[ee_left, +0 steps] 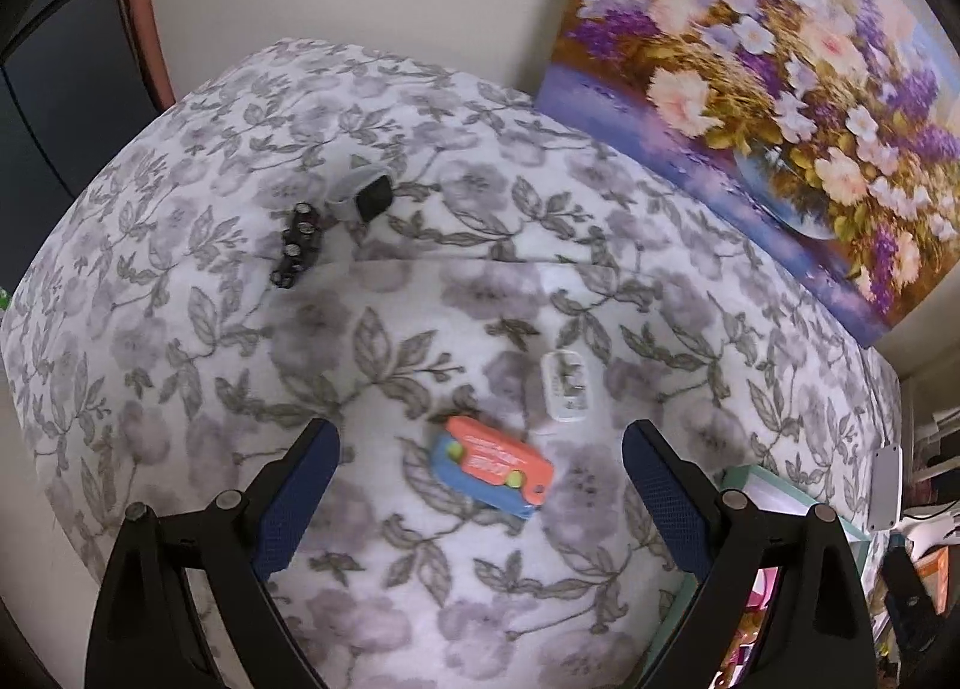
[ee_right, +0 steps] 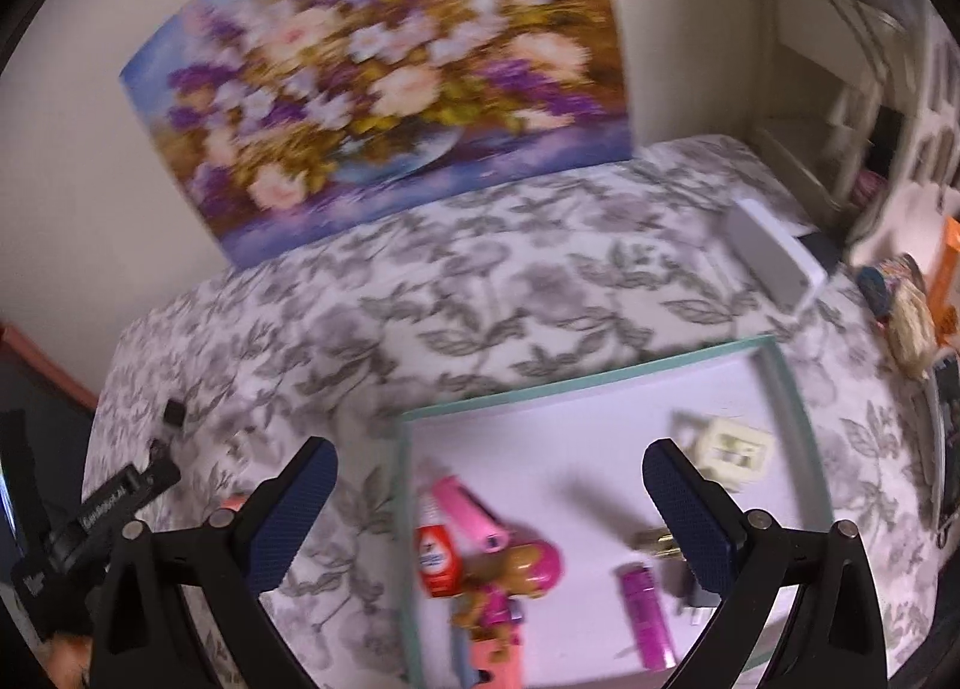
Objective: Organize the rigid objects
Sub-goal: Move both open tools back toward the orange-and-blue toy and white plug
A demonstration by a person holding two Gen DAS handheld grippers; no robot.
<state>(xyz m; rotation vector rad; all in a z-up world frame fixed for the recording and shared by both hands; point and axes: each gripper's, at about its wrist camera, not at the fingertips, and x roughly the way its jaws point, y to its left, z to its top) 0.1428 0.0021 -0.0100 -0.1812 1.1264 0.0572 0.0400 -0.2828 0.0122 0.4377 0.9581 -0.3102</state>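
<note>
Both grippers wide open above the flowered cloth.

The left gripper (ee_left: 480, 467) holds nothing; the orange-blue case (ee_left: 492, 464) lies between its fingers, white charger (ee_left: 565, 386) at one o'clock. The right gripper (ee_right: 489, 485) is empty over the tray (ee_right: 780, 383) of small objects.

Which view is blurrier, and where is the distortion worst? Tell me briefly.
Right wrist view: blurrier, with the flower painting and the items in the teal-rimmed tray smeared by motion. Left wrist view: sharper, so the orange and blue case and white adapter read clearly. Both views: fisheye bulges the floral bedspread and darkens the corners; lighting is soft, without glare.
</note>
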